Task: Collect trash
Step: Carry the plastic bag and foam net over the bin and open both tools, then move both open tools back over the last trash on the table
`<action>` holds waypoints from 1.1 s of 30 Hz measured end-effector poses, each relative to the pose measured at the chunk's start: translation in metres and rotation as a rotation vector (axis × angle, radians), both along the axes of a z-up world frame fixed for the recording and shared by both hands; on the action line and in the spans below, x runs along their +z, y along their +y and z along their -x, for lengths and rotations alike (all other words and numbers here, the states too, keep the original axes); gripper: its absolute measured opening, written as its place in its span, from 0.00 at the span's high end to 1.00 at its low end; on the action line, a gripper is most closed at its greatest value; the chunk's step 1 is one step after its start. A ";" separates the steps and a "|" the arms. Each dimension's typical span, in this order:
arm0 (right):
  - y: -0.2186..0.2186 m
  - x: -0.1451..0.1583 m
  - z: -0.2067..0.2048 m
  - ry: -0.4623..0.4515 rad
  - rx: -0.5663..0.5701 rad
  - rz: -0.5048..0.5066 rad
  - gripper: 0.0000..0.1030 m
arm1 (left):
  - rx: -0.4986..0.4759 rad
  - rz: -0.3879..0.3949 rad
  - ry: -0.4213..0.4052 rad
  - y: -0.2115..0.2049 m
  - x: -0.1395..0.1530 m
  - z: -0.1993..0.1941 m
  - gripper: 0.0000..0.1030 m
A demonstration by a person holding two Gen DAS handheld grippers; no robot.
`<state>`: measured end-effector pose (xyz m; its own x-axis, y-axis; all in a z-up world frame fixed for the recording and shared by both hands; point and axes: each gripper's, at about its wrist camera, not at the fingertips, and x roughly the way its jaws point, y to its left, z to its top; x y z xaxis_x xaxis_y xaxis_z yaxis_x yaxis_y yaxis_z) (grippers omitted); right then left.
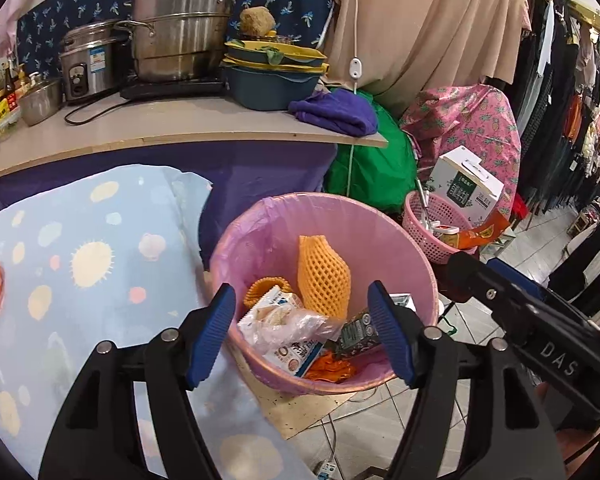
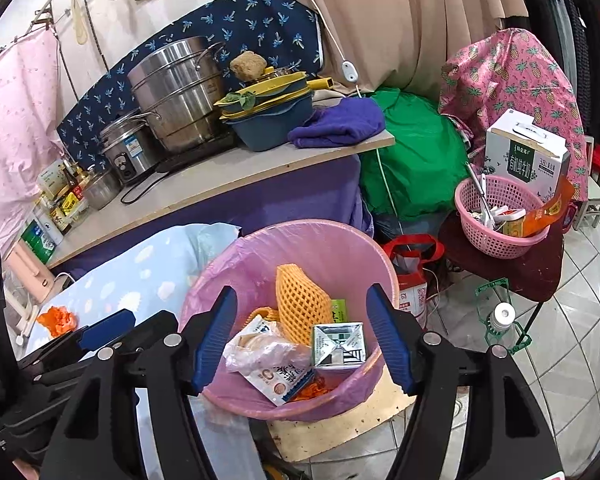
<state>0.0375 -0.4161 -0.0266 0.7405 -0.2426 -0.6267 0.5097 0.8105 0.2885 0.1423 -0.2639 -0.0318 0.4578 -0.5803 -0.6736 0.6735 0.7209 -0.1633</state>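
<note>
Both grippers hang wide open and empty over the pink-lined trash bin point(image 1: 324, 240).

The left gripper point(image 1: 304, 336) has its jaws spread wide, gripping nothing; the right gripper point(image 2: 300, 340) is just as wide and just as bare. In the bin lie a yellow foam fruit net point(image 2: 300, 304), a snack wrapper point(image 2: 276, 376) and a milk carton point(image 2: 338, 346). Left of the bin, an orange scrap point(image 2: 57, 320) rests on the blue spotted cloth point(image 1: 100, 260). Behind the bin a counter point(image 2: 220, 184) carries a steel steamer pot point(image 2: 176, 92); to the bin's right stands a pink basket point(image 2: 496, 236), the bin itself on a tiled floor point(image 2: 580, 320).
</note>
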 end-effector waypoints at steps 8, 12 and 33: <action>0.022 0.006 -0.005 0.001 0.035 0.011 0.37 | 0.064 -0.004 0.000 0.028 0.003 -0.005 0.36; 0.034 0.007 -0.009 0.009 0.055 0.018 0.37 | 0.093 -0.011 0.006 0.044 0.002 -0.009 0.36; 0.168 -0.019 -0.085 0.091 0.337 0.013 0.36 | 0.531 -0.072 0.063 0.226 -0.027 -0.063 0.27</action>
<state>0.1222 -0.2482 -0.0456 0.7213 -0.0023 -0.6926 0.2360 0.9409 0.2427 0.2051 -0.0380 -0.0589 0.6333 -0.2311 -0.7386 0.2036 0.9705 -0.1291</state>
